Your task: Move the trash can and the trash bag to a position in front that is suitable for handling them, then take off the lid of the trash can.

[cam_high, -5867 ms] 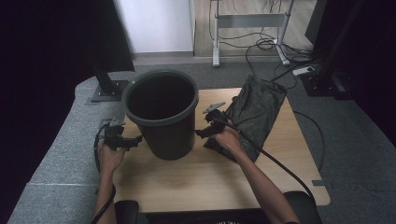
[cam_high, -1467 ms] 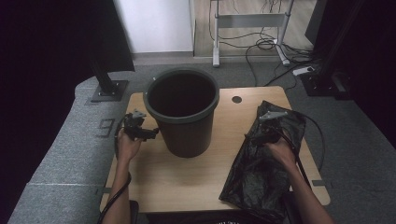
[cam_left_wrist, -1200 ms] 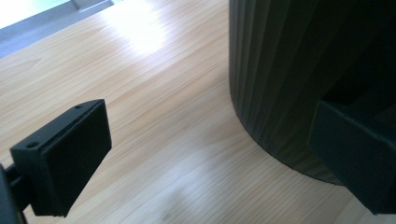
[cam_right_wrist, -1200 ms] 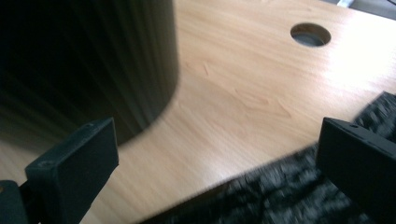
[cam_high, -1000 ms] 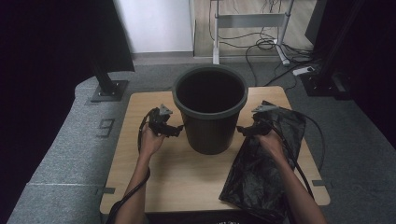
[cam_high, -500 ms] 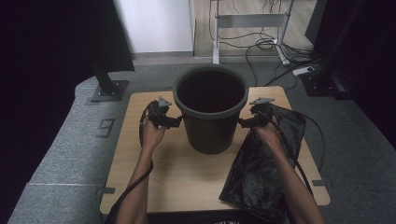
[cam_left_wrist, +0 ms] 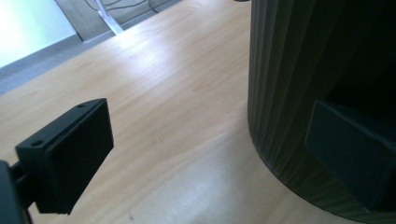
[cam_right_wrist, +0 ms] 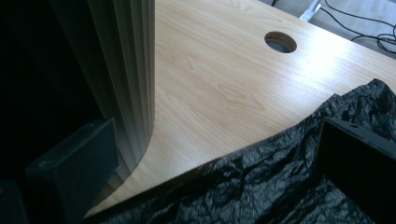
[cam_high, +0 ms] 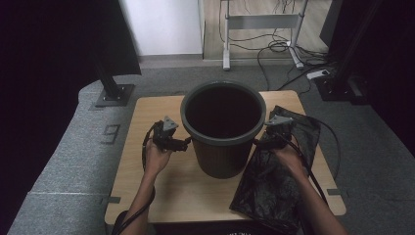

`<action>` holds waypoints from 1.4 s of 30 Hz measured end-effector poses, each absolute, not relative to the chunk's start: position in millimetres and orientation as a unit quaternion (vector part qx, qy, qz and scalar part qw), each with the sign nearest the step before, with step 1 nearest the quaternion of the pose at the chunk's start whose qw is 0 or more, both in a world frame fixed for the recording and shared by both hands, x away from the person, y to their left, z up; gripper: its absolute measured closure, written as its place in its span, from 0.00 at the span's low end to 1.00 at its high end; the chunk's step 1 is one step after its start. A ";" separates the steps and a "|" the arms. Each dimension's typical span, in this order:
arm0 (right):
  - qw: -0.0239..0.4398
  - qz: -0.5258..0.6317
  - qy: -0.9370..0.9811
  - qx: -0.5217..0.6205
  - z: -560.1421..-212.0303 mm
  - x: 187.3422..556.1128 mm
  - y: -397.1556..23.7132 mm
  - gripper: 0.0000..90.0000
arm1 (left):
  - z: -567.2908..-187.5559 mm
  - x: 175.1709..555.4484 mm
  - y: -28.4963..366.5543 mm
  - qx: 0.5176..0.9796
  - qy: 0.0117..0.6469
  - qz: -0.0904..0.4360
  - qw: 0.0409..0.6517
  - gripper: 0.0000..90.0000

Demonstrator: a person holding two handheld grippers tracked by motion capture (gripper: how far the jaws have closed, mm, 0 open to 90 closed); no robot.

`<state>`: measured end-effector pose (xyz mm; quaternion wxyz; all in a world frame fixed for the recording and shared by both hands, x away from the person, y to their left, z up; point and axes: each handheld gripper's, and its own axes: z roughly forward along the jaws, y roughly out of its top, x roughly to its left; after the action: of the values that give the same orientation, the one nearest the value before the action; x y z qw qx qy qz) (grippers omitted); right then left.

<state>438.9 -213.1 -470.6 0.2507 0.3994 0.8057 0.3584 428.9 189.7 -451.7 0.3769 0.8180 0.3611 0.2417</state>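
Observation:
A dark ribbed bin (cam_high: pixel 223 132) stands upright in the middle of the wooden table (cam_high: pixel 147 112). My left gripper (cam_high: pixel 183 143) is at the bin's left side, open; in the left gripper view (cam_left_wrist: pixel 210 158) one jaw lies against the bin wall (cam_left_wrist: pixel 299 84) and the other hangs over bare wood. My right gripper (cam_high: pixel 259 142) is at the bin's right side, also open; in the right gripper view (cam_right_wrist: pixel 215 172) the bin wall (cam_right_wrist: pixel 107 70) rises beside one jaw. A crumpled black plastic bag (cam_high: pixel 274 181) lies under the right hand, and the other jaw hangs over that bag (cam_right_wrist: pixel 261 186).
A round cable hole (cam_right_wrist: pixel 280 42) sits in the tabletop beyond the bin. The bag hangs over the table's near right edge. Grey carpet (cam_high: pixel 73 161) surrounds the table, with a stand base (cam_high: pixel 115 93) at the back left and cables (cam_high: pixel 288 54) behind.
The bin has moved from the table's left to its middle and now stands slightly nearer me. The bag now lies flat at the right. Both grippers came in to flank the bin.

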 end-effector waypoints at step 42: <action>0.184 0.343 0.807 0.444 -557.1 375.6 -280.3 0.00 | -544.3 387.2 233.7 0.850 0.411 0.132 0.303 0.00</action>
<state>375.6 -280.3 -557.1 0.1840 0.4443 0.8070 0.3427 387.2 233.7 -544.3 0.3026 0.8497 0.4111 0.1320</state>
